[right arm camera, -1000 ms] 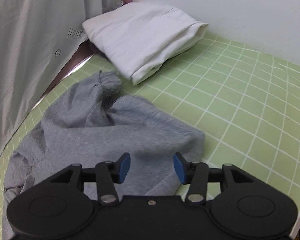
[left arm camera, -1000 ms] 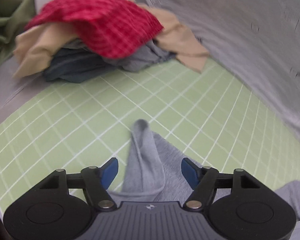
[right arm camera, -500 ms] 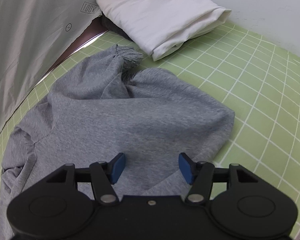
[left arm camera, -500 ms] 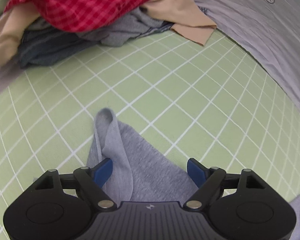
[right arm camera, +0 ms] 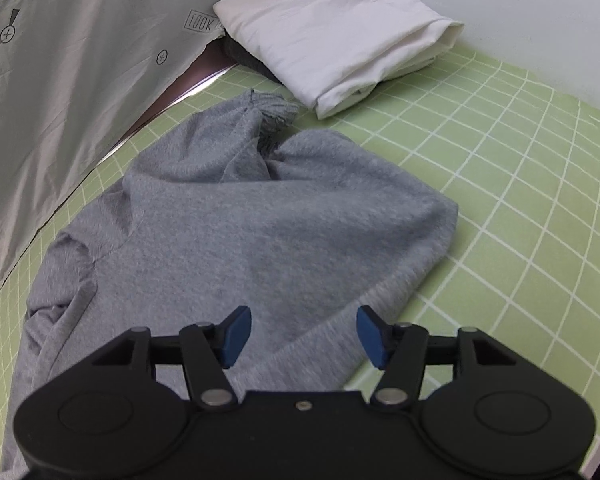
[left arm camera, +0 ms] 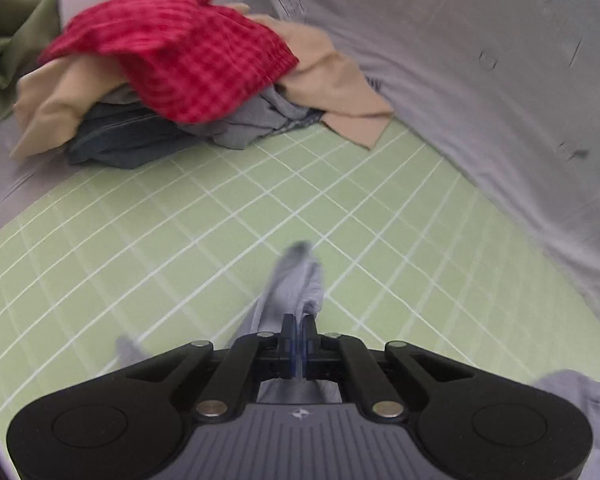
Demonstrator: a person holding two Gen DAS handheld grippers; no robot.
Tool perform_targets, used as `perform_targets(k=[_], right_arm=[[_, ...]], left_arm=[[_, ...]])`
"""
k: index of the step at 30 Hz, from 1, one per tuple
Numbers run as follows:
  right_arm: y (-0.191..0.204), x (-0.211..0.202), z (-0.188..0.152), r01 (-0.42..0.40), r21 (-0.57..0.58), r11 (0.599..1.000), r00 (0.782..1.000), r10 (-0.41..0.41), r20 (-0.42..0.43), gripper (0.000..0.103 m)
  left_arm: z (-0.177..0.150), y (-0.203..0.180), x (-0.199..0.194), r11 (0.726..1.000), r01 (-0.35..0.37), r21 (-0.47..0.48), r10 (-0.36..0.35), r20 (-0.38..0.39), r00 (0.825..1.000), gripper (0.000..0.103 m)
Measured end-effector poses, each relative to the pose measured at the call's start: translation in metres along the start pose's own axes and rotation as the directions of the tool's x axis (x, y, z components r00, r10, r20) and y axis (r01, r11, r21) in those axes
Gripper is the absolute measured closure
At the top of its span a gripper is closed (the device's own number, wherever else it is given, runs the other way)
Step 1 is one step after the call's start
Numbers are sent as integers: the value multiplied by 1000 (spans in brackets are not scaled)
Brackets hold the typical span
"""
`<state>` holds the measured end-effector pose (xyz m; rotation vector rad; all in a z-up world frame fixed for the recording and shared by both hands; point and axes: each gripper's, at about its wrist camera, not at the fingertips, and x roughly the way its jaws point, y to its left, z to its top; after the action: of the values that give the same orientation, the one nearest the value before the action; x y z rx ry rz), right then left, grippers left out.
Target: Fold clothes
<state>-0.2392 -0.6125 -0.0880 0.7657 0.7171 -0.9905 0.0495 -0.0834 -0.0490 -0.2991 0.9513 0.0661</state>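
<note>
A grey sweatshirt (right arm camera: pixel 260 232) lies rumpled on the green grid mat (right arm camera: pixel 520 184), its sleeve cuff bunched at the far end. My right gripper (right arm camera: pixel 303 334) is open just above the sweatshirt's near edge, with cloth between its blue fingertips (right arm camera: pixel 236 330). In the left wrist view my left gripper (left arm camera: pixel 299 340) is shut on a narrow fold of the grey sweatshirt (left arm camera: pixel 296 280), which sticks out ahead of the closed jaws over the mat (left arm camera: pixel 180 220).
A pile of unfolded clothes (left arm camera: pixel 172 80) with a red checked garment on top sits at the far left of the mat. A folded white cloth (right arm camera: pixel 340 36) lies at the far end. A grey sheet (right arm camera: pixel 60 80) hangs along the side.
My left gripper has shut on the sweatshirt fold and lifted it; the view swings back toward the pile. My right gripper stays open and has moved slightly closer over the sweatshirt.
</note>
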Motion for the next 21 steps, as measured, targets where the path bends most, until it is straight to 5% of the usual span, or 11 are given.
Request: perform_targets(k=[5, 10, 21], right_arm=[[-12, -1, -17, -1, -49, 999, 999, -2, -47, 44], [-23, -1, -24, -3, -102, 995, 997, -4, -73, 44], [-38, 1, -9, -3, -53, 999, 999, 1, -46, 28]], left_arm=[[-47, 40, -45, 998, -34, -57, 32, -25, 999, 100], [-96, 85, -47, 986, -111, -126, 91, -155, 984, 100], [-118, 59, -11, 992, 26, -121, -54, -237, 970, 100]])
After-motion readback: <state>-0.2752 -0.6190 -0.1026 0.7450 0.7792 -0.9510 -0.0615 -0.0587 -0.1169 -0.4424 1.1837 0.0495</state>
